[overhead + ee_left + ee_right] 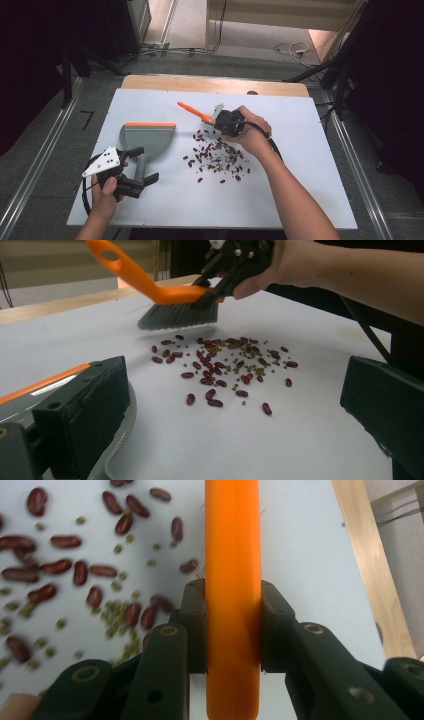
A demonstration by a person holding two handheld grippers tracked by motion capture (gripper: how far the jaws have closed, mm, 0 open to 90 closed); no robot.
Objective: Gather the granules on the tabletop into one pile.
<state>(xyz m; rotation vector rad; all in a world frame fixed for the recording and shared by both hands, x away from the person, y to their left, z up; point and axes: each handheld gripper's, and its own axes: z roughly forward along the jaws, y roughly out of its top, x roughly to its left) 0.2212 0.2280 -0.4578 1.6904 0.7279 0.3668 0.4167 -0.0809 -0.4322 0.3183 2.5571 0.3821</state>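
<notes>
Red kidney beans mixed with small green beans (217,157) (225,365) (75,570) lie scattered on the white board (300,190). My right gripper (220,120) (215,287) (232,615) is shut on the orange handle (192,111) (232,540) of a small brush. Its grey bristles (177,315) hang just above the far edge of the beans. A grey dustpan (150,137) with an orange lip (40,385) lies flat to the left of the beans. My left gripper (142,165) (235,390) is open at the dustpan's handle, its jaws wide apart and pointing at the beans.
The white board covers a wooden table whose far edge (215,82) shows behind it. Bare board stretches in front of and to the right of the beans. The right forearm (295,200) crosses the board's front right. Cables (295,50) lie on the floor beyond the table.
</notes>
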